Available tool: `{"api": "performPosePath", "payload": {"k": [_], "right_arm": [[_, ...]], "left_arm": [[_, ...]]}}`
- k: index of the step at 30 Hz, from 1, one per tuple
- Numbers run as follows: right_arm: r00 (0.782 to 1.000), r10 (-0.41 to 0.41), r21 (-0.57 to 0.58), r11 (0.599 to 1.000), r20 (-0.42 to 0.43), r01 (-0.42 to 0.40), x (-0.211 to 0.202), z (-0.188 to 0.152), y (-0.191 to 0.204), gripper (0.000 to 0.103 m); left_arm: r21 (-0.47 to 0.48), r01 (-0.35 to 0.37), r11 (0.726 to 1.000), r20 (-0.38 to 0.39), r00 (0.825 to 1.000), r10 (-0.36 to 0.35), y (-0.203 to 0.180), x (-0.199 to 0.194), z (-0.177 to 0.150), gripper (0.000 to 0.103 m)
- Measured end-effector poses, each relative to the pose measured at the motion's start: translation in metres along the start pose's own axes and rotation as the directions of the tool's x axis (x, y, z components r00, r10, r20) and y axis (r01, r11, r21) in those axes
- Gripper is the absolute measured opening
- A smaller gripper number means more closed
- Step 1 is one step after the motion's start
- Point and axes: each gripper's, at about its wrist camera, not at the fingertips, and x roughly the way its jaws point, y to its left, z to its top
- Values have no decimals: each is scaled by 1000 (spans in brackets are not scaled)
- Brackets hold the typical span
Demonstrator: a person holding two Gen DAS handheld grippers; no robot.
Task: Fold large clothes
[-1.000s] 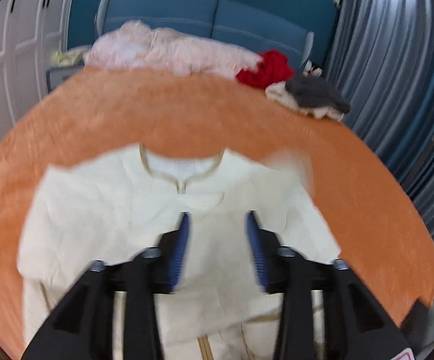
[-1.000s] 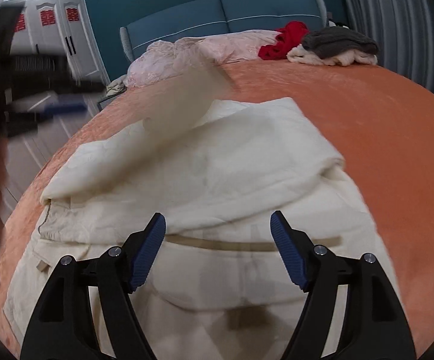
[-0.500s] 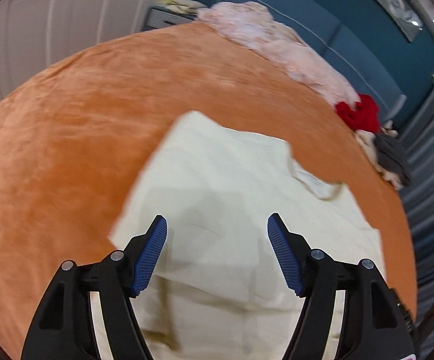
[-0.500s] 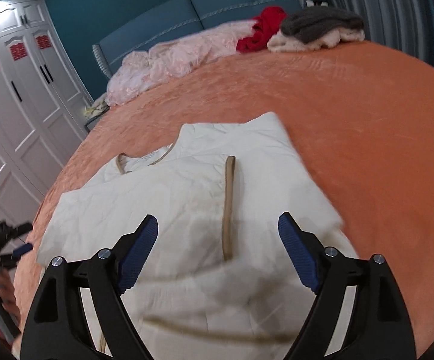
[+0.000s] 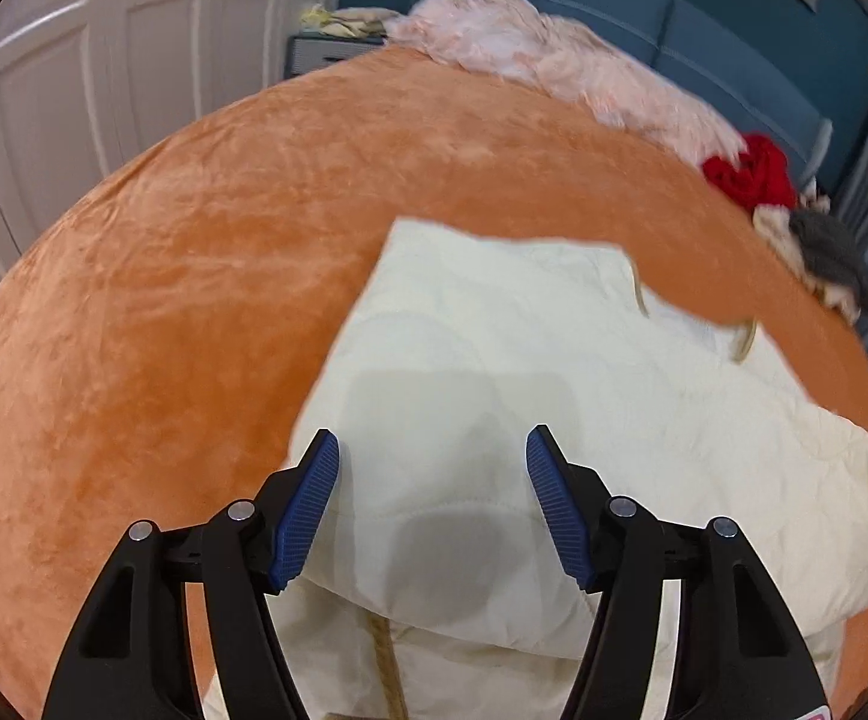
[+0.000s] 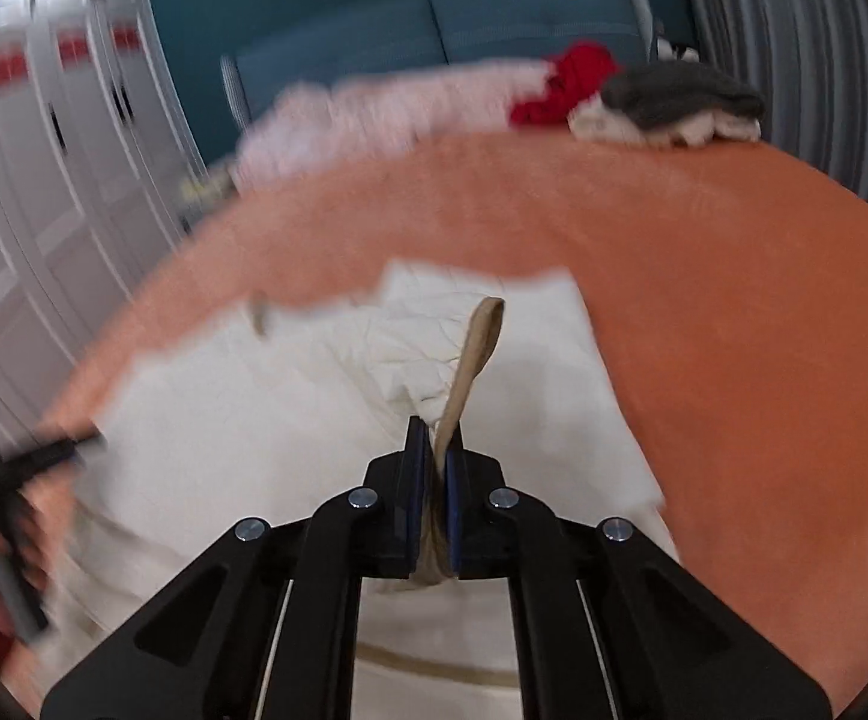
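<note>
A cream quilted garment (image 5: 554, 396) lies partly folded on a bed covered by an orange blanket (image 5: 164, 276), its near part doubled over in a thick, soft roll.

On the left, the left gripper (image 5: 431, 504) hovers over that folded edge. Its jaws stand apart and are closing slightly, with the cloth below and between them, and the blue pads do not appear to press on it. If it closes from this height it may catch only the top layer, and the fold underneath would drag open.

On the right, the right gripper (image 6: 433, 480) is clamped tight on the garment's tan trim strip (image 6: 476, 354), which rises from the jaws in a loop. The hold is narrow. Pulling on trim alone could bunch the cream fabric beside it or skew the fold.

Far behind, pink bedding (image 5: 554, 66), a red item (image 5: 752, 171) and grey-and-white clothes (image 6: 674, 105) lie well apart from the work.
</note>
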Motion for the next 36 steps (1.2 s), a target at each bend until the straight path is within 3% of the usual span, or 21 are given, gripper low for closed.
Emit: {"api": "performPosePath", "payload": {"k": [2, 6, 11, 13, 15, 16, 18, 21, 25, 31, 36], "right_arm": [[998, -19, 16, 1000, -53, 19, 17, -14, -5, 5], [996, -47, -3, 999, -72, 47, 32, -32, -2, 6], [995, -53, -6, 999, -81, 52, 33, -33, -1, 7], [995, -56, 8, 998, -81, 57, 23, -28, -4, 13], [996, -76, 28, 997, -49, 77, 6, -22, -5, 21], [996, -85, 36, 996, 7, 85, -12, -16, -3, 32], [995, -50, 27, 998, 82, 48, -30, -4, 4, 43], [995, 7, -50, 999, 98, -2, -27, 16, 35, 43], [997, 47, -143, 989, 63, -38, 8, 23, 75, 42], [999, 23, -190, 981, -40, -30, 64, -9, 92, 42], [1000, 8, -204, 979, -23, -12, 72, -26, 90, 42]], "left_arm": [[30, -36, 999, -13, 999, 37, -6, 9, -8, 61], [85, -95, 992, 9, 996, 94, -12, 22, -21, 63], [131, -147, 980, 39, 989, 143, -19, 30, -30, 64], [144, -161, 976, 40, 987, 157, -20, 28, -29, 64], [147, -159, 976, 32, 987, 156, -19, 18, -24, 63], [140, -150, 979, 35, 989, 146, -18, 11, -22, 63], [123, -128, 984, 66, 990, 121, -17, -8, -16, 63], [127, -89, 988, 145, 987, 70, -32, -37, -3, 63], [155, -17, 988, 131, 991, -3, -68, -31, 0, 63], [203, -48, 978, 51, 998, 39, -97, 24, -32, 63], [216, -72, 974, 111, 993, 49, -94, 38, -52, 67]]}}
